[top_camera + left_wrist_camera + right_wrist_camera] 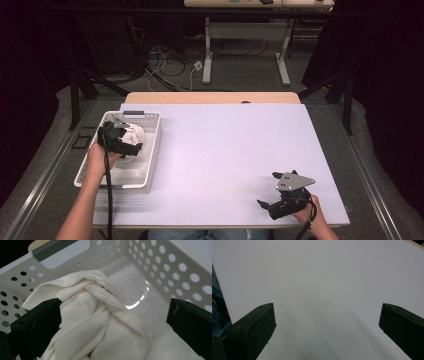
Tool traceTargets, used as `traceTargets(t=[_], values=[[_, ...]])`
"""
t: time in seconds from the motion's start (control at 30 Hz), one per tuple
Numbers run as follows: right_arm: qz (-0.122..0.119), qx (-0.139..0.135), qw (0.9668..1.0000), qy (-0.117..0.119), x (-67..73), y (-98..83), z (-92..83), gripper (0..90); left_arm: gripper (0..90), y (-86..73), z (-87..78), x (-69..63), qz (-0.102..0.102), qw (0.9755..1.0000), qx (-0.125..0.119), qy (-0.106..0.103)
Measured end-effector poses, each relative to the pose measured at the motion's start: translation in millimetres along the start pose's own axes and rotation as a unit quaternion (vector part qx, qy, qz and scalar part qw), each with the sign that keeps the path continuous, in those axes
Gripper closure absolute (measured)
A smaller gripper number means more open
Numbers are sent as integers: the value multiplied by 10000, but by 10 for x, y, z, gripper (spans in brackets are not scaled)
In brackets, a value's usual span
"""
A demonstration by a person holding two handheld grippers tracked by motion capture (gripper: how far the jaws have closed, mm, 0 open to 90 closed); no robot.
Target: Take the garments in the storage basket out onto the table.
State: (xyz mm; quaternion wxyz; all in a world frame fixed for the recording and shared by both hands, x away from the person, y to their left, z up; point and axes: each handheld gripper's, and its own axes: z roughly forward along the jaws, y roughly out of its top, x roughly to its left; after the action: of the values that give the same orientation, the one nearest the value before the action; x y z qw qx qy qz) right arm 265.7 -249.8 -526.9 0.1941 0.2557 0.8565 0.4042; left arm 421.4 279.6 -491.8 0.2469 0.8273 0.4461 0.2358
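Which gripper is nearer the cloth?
Left. The left gripper is in the basket, open around the cloth; the right gripper is across the table.

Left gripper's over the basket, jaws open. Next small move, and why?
Probably lower the left gripper and close on the white cloth. Its jaws stand wide open with the crumpled cloth between them in the white basket, nothing gripped yet. The right gripper is open over bare table.

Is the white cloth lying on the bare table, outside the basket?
No, the white cloth lies bunched inside the perforated white basket, with the open left tongs reaching over it.
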Motion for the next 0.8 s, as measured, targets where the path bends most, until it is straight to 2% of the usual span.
traceTargets(t=[0.13,0.2,0.3,0.37,0.4,0.73,0.8], values=[[0,-12,10000,6,1,-2,4,5,0,-15,52,60,-156,9998,102,21],[-2,0,10000,6,0,-1,3,6,0,-25,81,87,-206,9995,241,41],[-11,12,10000,-17,6,-1,6,6,0,-36,115,116,-236,9990,376,36],[-50,61,10000,-8,8,1,7,6,0,-44,138,119,-210,9987,453,124],[-39,50,10000,-8,13,-1,11,6,0,-47,147,125,-228,9982,550,99],[-24,50,10000,30,22,3,13,7,0,-98,269,189,-392,9947,939,-148],[-29,52,10000,27,22,4,13,6,0,-102,282,198,-370,9939,1022,-172]])
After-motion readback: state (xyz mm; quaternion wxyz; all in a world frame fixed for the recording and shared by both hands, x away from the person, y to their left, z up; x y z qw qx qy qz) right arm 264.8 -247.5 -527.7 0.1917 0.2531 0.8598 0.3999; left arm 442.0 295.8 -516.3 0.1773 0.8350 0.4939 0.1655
